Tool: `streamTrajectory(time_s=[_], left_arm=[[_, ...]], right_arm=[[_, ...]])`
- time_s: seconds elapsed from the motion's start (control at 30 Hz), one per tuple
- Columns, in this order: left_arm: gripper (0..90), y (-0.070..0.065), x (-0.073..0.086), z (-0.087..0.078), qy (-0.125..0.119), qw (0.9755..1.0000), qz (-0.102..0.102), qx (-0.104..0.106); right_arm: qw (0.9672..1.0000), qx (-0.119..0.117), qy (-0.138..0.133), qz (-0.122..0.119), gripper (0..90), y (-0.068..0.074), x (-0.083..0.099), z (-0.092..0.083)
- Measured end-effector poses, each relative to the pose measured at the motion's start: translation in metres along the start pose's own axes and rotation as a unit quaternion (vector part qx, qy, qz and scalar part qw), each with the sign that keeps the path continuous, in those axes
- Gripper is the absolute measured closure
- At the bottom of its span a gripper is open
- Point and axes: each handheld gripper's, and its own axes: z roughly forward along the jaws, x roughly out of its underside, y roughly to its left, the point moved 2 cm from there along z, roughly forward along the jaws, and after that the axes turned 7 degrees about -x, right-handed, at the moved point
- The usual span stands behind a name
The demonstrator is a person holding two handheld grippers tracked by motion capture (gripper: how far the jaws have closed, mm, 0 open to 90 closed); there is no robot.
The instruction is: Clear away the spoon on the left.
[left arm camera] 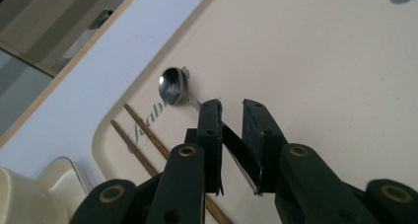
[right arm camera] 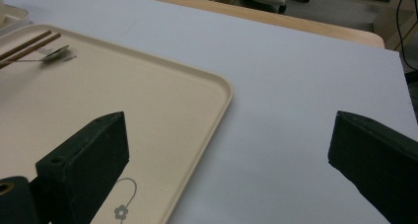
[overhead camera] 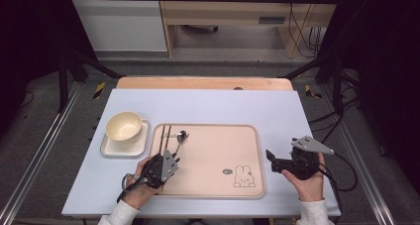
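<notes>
A metal spoon (overhead camera: 182,135) lies on the left part of the beige tray (overhead camera: 213,155), beside a pair of brown chopsticks (overhead camera: 165,136). My left gripper (overhead camera: 174,158) hovers low over the spoon's handle. In the left gripper view the thin handle runs slantwise through the narrow gap of my left gripper (left arm camera: 230,104), and the spoon bowl (left arm camera: 172,85) rests on the tray (left arm camera: 320,61) just beyond; the pads do not clamp it. My right gripper (overhead camera: 271,158) is held over the blue-white mat to the right of the tray, jaws wide apart with nothing between them (right arm camera: 226,120).
A cream cup (overhead camera: 124,126) stands on a square saucer (overhead camera: 111,148) left of the tray. A rabbit drawing (overhead camera: 243,176) marks the tray's near right corner. The chopsticks (left arm camera: 148,140) lie close to the left jaw. The wooden table edge (overhead camera: 203,83) runs along the back.
</notes>
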Motion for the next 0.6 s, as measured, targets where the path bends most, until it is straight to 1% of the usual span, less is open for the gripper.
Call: streamTrajectory(time_s=[0.1,0.23,0.4,0.5,0.6], left_arm=[[76.4,-0.006,0.002,0.002,0.0,1.0,0.008,0.004],[75.5,-0.01,0.002,0.003,0.007,0.9998,0.017,-0.002],[72.3,-0.014,0.003,0.005,0.019,0.9997,0.015,0.002],[72.5,-0.016,0.005,0.008,0.028,0.9996,0.009,0.003],[70.7,-0.019,0.008,0.012,0.04,0.9992,0.002,0.008]], right_arm=[[1.0,-0.001,0.0,0.002,2.3,0.0,0.0,-0.001],[1.0,0.0,0.0,-0.001,2.3,0.0,0.0,0.0],[1.0,0.0,0.0,-0.001,2.3,0.0,0.0,0.0],[1.0,0.0,0.001,-0.001,2.3,0.0,0.0,0.0],[1.0,0.0,0.0,-0.001,2.3,0.0,0.0,0.0]])
